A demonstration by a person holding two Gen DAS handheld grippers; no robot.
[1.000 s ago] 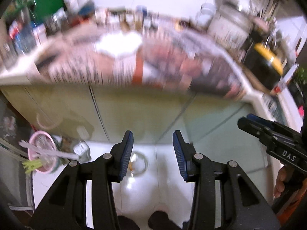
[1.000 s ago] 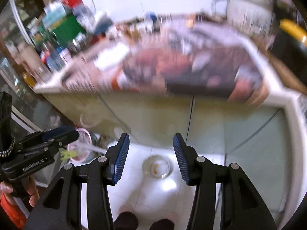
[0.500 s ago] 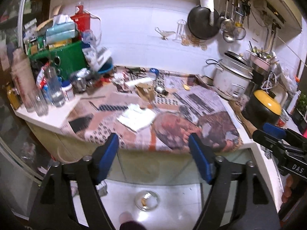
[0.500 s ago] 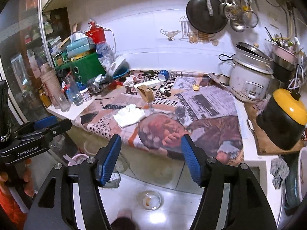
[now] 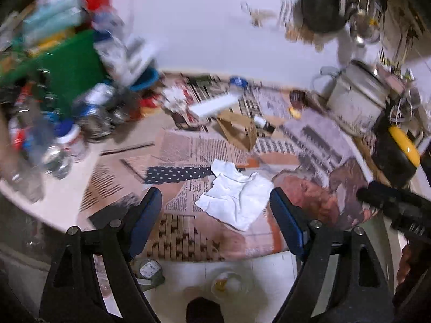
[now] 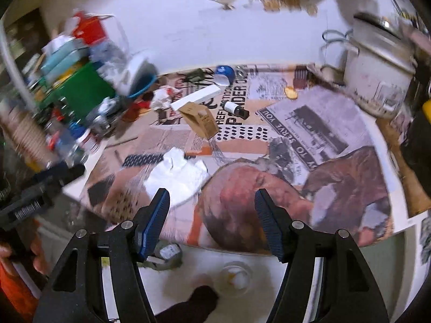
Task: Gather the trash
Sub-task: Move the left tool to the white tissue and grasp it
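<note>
white tissue point(image 5: 235, 196) lies crumpled on newspaper point(image 5: 188, 148) near the counter's front edge. left gripper point(image 5: 215, 215) above it, fingers spread, empty. right gripper point(image 6: 212, 215) also spread, empty. approach step; next likely lower and pinch tissue.

A white rice cooker point(image 6: 377, 78) stands at the far right of the table point(image 5: 62, 204), which is covered with printed newspaper sheets point(image 6: 309, 134). Near the cooker sits a black pot with a yellow lid point(image 5: 398, 153). A dark frying pan point(image 5: 322, 6) hangs on the white wall above. On the left, a green box point(image 6: 78, 91) stands among blurred bottles and jars, with a red container point(image 6: 90, 28) behind it and a blue bowl point(image 6: 144, 84) just beside it. Below the table edge, a clear glass bowl point(image 6: 235, 277) rests on the white floor.
</note>
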